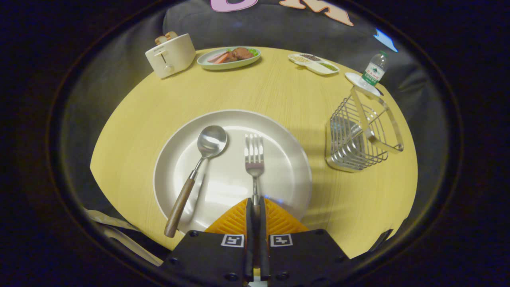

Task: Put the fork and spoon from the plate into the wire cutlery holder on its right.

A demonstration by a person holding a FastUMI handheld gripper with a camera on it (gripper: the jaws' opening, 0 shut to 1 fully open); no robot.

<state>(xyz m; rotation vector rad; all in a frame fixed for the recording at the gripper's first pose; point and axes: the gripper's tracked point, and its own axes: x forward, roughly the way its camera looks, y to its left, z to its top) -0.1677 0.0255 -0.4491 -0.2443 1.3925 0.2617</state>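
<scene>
A white plate (pixel 287 159) lies on the round wooden table just ahead of my fingers. On it rest a spoon (pixel 199 167) with a wooden handle, to the left, and a metal fork (pixel 254 159), tines pointing away. My gripper (pixel 255 205) is shut on the fork, both fingers pressed on its handle at the plate's near rim. The wire cutlery holder (pixel 358 135) stands to the right of the plate, upright; nothing shows inside it.
Beyond the plate stand a cream toaster (pixel 170 55), a green dish of food (pixel 229 57), a divided snack tray (pixel 314 63) and a water bottle (pixel 374 71) on a small saucer behind the holder. The table edge curves close on both sides.
</scene>
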